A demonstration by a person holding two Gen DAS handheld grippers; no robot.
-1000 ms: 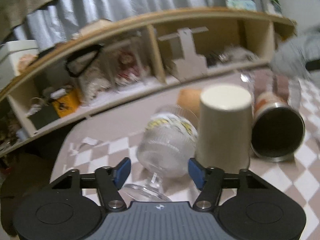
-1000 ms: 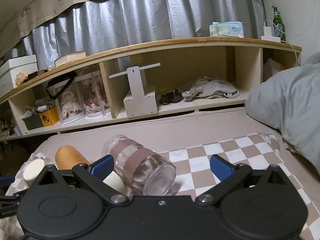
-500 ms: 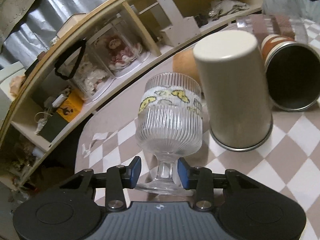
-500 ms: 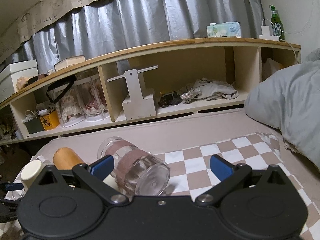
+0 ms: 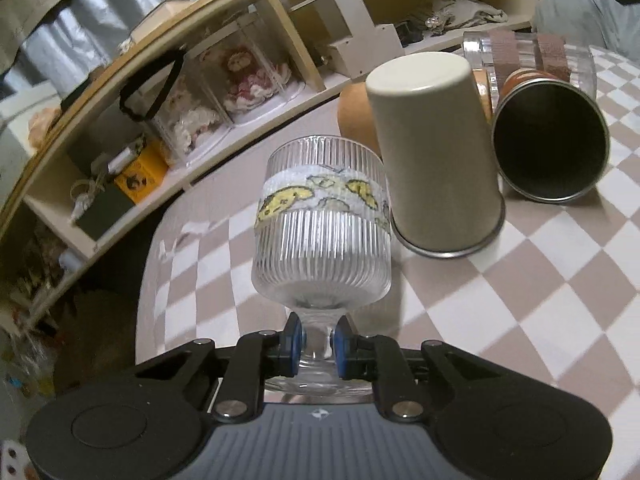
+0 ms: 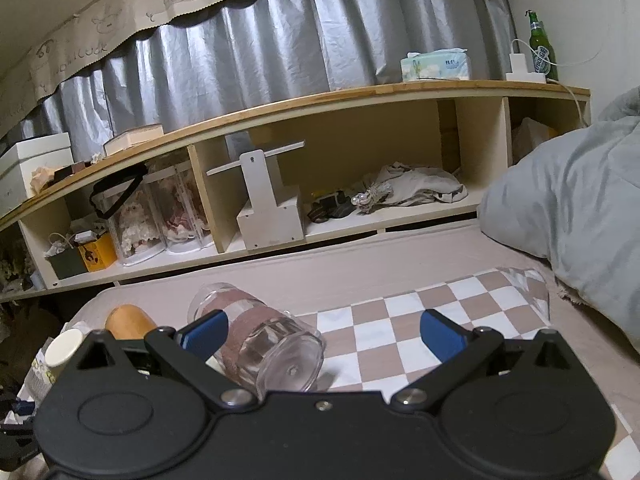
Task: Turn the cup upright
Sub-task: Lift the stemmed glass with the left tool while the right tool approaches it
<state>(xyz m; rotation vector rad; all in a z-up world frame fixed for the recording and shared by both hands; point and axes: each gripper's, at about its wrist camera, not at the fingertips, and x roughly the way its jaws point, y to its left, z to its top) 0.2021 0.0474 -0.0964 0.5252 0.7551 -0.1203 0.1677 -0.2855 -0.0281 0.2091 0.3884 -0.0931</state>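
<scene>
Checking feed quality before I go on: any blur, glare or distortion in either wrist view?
Left wrist view: ribbed goblet sharp between the left gripper fingers, shelf bowed by the fisheye, left edge smeared. Right wrist view: sharp, dim warm light, soft sheen on the curtain, right gripper open.

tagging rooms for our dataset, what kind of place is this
Most likely a bedroom at home, with the cups set out on a bed. A grey duvet lies beside the checkered cloth, a low wooden shelf unit holds cased dolls and a tissue box, and a curtain hangs behind.
</scene>
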